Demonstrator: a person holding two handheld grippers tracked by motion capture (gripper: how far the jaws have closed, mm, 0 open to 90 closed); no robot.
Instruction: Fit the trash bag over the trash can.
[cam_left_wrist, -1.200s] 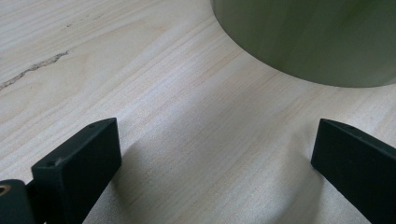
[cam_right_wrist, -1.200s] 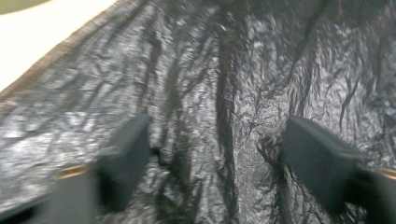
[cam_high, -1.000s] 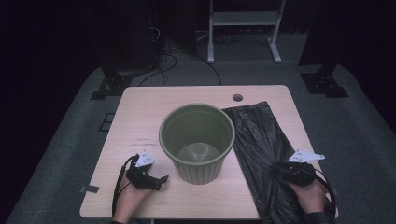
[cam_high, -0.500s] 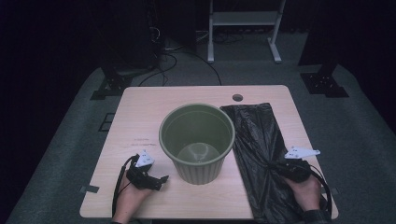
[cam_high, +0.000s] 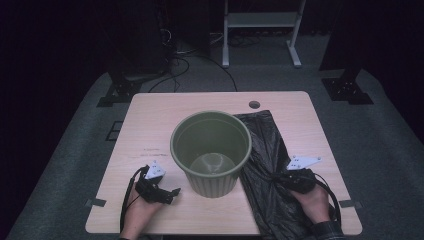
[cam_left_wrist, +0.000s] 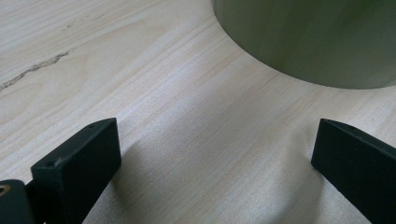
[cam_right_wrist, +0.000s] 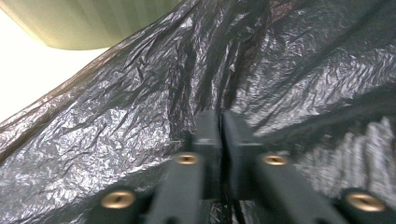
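Observation:
An olive-green bin (cam_high: 210, 150) stands upright in the middle of the wooden table (cam_high: 150, 125). A black plastic bag (cam_high: 270, 145) lies flat to its right. My left gripper (cam_high: 172, 192) rests on the table left of the bin with its jaws wide open and nothing between them. In the left gripper view (cam_left_wrist: 215, 144) the bin wall (cam_left_wrist: 308, 37) is just ahead. My right gripper (cam_high: 277, 179) lies on the bag. In the right gripper view (cam_right_wrist: 222, 116) its jaws are nearly together. They have just been opening slightly. Folds of the bag (cam_right_wrist: 116, 126) run into the tips, pinched there.
A round cable hole (cam_high: 254, 104) sits near the table's far edge. Behind the table stand a white metal frame (cam_high: 260, 20) and dark stands, with cables on the floor. Bare wood lies left of and behind the bin.
My right gripper has slid left across the bag toward the bin. The left gripper and the bin have stayed where they were.

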